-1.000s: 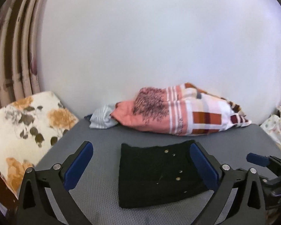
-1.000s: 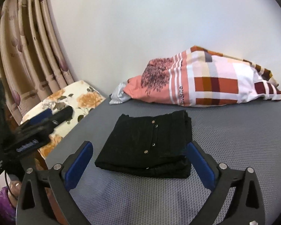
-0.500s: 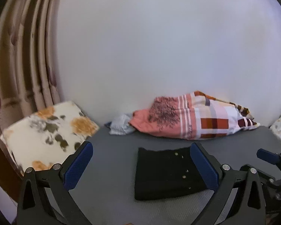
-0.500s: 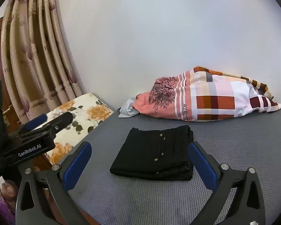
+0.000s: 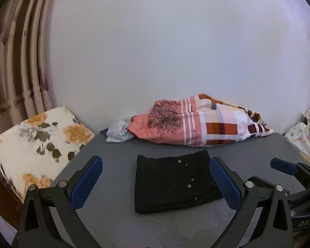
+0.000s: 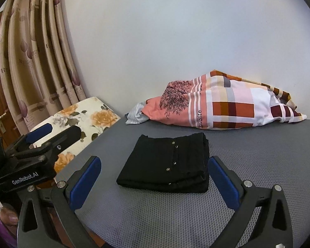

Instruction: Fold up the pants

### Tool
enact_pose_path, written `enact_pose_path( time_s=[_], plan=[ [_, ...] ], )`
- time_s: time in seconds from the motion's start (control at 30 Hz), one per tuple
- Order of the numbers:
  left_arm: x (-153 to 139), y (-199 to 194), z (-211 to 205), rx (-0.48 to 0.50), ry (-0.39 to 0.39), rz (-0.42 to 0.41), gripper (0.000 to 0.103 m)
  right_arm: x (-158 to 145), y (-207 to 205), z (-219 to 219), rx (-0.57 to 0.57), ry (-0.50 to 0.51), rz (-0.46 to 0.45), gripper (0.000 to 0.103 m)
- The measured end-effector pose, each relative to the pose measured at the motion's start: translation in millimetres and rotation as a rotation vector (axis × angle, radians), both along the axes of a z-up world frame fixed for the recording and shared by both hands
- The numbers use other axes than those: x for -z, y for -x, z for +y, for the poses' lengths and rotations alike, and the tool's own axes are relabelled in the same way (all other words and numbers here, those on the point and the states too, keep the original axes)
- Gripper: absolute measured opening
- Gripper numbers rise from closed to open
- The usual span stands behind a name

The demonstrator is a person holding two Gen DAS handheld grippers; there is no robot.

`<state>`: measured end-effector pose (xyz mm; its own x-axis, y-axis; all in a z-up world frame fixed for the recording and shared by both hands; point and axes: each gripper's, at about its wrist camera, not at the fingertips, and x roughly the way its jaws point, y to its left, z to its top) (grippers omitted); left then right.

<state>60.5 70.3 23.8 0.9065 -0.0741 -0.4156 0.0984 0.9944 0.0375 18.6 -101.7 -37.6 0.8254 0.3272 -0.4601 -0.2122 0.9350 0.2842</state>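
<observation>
The black pants (image 5: 171,180) lie folded into a compact rectangle on the grey mat (image 5: 113,217), with small metal studs on top. They also show in the right wrist view (image 6: 167,165). My left gripper (image 5: 155,183) is open and empty, held back from the pants near the mat's front edge. My right gripper (image 6: 154,180) is open and empty, also held back from the pants. The right gripper shows at the right edge of the left wrist view (image 5: 295,169). The left gripper shows at the left of the right wrist view (image 6: 45,136).
A pink patterned pillow (image 5: 198,124) and a pale striped cloth (image 5: 116,131) lie at the back against the white wall. A floral cushion (image 5: 31,140) sits left of the mat, with curtains (image 6: 35,62) behind. Light printed fabric (image 5: 305,136) lies at the right.
Both grippers have pulled back and up from the folded pants, which look smaller and farther away. The pants have not moved.
</observation>
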Motion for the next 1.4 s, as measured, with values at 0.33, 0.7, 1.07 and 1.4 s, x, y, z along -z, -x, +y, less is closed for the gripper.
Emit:
enact_pose_path(
  time_s=[0.33, 0.7, 1.07, 1.4],
  plan=[
    [18, -14, 8, 0.006, 0.048, 0.083, 0.103, 7, -6, -2, -0.001, -0.011, 0.03, 0.103],
    [26, -15, 9, -0.039, 0.011, 0.062, 0.103, 17, -6, -4, -0.001, -0.027, 0.055, 0.103],
    [21, -9, 9, -0.04, 0.016, 0.028, 0.103, 19, -5, -2, -0.007, -0.02, 0.053, 0.103],
    [30, -18, 7, -0.028, 0.03, 0.099, 0.103, 20, -6, -1, -0.005, -0.023, 0.06, 0.103]
  ],
)
